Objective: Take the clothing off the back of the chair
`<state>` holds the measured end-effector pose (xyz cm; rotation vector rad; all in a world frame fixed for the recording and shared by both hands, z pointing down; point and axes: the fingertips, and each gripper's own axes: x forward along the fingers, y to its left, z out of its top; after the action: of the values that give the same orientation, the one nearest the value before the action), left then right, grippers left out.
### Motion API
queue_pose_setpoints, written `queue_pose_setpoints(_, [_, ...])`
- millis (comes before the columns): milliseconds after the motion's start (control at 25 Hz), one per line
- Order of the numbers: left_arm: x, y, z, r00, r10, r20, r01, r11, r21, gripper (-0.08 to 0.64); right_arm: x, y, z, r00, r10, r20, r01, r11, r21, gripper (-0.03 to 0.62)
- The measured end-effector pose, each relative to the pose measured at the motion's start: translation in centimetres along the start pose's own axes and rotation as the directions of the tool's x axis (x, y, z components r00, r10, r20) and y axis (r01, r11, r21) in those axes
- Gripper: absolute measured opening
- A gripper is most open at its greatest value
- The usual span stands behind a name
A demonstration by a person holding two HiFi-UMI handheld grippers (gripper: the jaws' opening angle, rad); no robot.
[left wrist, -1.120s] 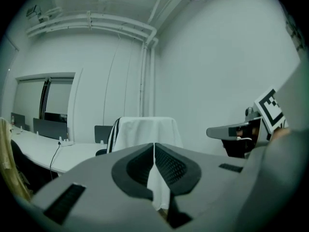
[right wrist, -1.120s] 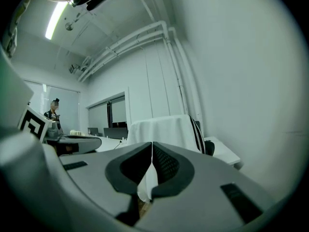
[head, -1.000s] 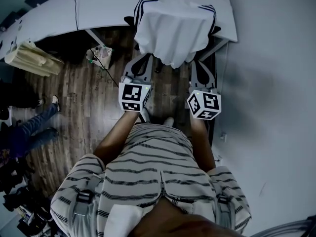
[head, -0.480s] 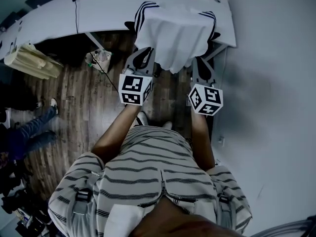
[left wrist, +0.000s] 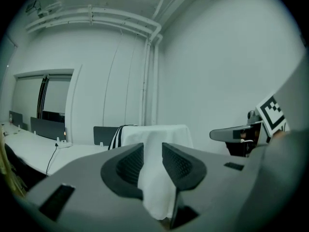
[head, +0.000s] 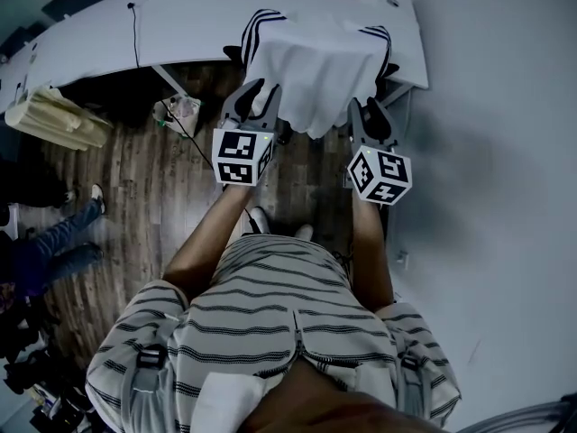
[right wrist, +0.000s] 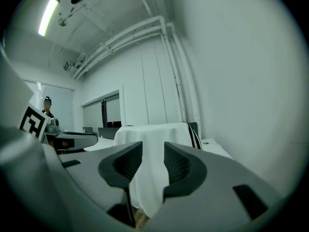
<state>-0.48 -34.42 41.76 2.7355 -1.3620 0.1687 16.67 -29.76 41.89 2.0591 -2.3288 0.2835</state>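
A white garment (head: 317, 66) with black stripes at its shoulders hangs over the back of a dark chair (head: 389, 69), which it mostly hides. My left gripper (head: 259, 97) is at the garment's lower left edge and my right gripper (head: 368, 114) at its lower right edge. Both point at it about level. Both pairs of jaws have just been opening and now stand open. In the left gripper view the garment (left wrist: 155, 134) shows through the gap, beyond the pads. The right gripper view shows the same garment (right wrist: 155, 132) past its own open jaws. Nothing is gripped.
A long white desk (head: 180, 16) runs behind the chair, with a cable across it and a small bag (head: 180, 111) on the floor below. A pale wall (head: 505, 152) stands close on the right. A beige bundle (head: 54, 115) and a person's legs (head: 54, 242) are at the left.
Both grippers have moved forward toward the draped garment. Their jaws, shut before, now stand apart.
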Motion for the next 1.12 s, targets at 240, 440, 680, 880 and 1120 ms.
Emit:
queue_pose_setpoints(240, [1.2,1.1,-0.1,1.0,0.003,-0.017,-0.003,1.0,0.004,0.149,1.8,-0.4,-0.3,1.0,0.007,-0.021,-0.007,1.0,0.023,0.184])
queue_pose_setpoints(440, [2.0,2.4,0.3,1.0,0.011,-0.024,-0.01,1.0,0.02,0.174,2.9,-0.9,0.2,1.0,0.002,-0.025,-0.001,1.0,0.009,0.22])
queue_pose_setpoints(680, [3.7,3.5,0.9,1.0,0.01,-0.023,-0.009,0.999,0.033,0.192,4.6,-1.7,1.5,1.0,-0.01,-0.01,0.01,1.0,-0.02,0.249])
queue_pose_setpoints(880, [5.1,4.1,0.9,0.999,0.003,-0.039,-0.002,0.999,0.036,0.201,5.7,-2.4,1.4,0.999,-0.02,-0.027,0.02,1.0,-0.018,0.265])
queue_pose_setpoints(1120, [6.8,4.5,1.1,0.999,0.006,-0.041,-0.005,1.0,0.028,0.218,7.2,-3.4,1.1,0.999,-0.025,-0.038,0.024,1.0,-0.003,0.276])
